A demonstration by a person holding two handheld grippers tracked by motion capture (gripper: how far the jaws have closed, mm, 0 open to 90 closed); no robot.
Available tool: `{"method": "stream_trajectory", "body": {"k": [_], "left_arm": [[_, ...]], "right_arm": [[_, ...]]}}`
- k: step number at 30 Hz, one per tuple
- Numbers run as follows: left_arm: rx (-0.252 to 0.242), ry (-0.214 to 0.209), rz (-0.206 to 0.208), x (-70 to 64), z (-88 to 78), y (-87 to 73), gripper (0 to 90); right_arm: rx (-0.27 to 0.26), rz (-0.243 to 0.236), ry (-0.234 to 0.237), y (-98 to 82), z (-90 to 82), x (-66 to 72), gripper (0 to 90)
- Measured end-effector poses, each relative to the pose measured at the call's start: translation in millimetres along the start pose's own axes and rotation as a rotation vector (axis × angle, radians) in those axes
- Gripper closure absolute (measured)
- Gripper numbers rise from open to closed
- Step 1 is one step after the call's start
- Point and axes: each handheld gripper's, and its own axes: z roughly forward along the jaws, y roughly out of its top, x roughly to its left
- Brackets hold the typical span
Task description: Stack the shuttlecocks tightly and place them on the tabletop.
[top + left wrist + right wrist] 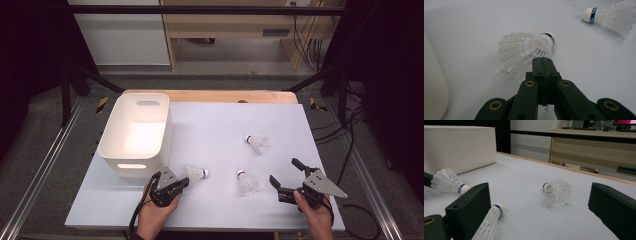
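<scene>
White storage bin (136,135) sits at the table's (210,210) left, and the nearest shuttlecock (196,174) lies just right of its front corner, cork pointing away from the left gripper (183,183), whose jaws are clenched on the edge of its feather skirt. That thin pinch is the risk: judging by how little feather is caught, a lift toward the bin could let it slip out or crush the feathers. Right gripper (285,172) hangs released beside the second shuttlecock (246,183), third shuttlecock (257,143) farther back.

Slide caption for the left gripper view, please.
Left tool shut on the feather skirt of a white shuttlecock on the pale table; a second shuttlecock lies beyond.
</scene>
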Motion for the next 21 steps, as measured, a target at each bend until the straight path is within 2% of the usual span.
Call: {"method": "stream_trajectory", "body": {"k": [3,7,10,11,12,21], "left_arm": [[0.005,-0.024,0.011,-8.0,2.3,2.6,90.0],[0.013,-0.057,0.045,-25.6,7.1,8.3,90.0],[0.024,-0.078,0.068,-39.6,15.1,13.2,90.0],[0.037,-0.084,0.090,-48.0,22.0,15.8,90.0],[0.046,-0.083,0.100,-50.9,24.8,17.3,90.0],[0.059,-0.091,0.103,-63.1,42.8,30.1,90.0]], "right_arm": [[-0.001,-0.006,0.002,0.0,0.4,0.2,4.5],[-0.003,-0.001,0.000,0.2,-0.3,0.0,4.5],[-0.005,-0.001,0.001,0.6,-0.3,0.1,4.5],[-0.003,-0.006,0.005,1.0,-0.4,1.0,4.5],[-0.003,-0.008,0.008,1.1,-0.5,1.4,4.5],[-0.008,-0.004,0.008,1.2,-0.7,0.9,4.6]]}}
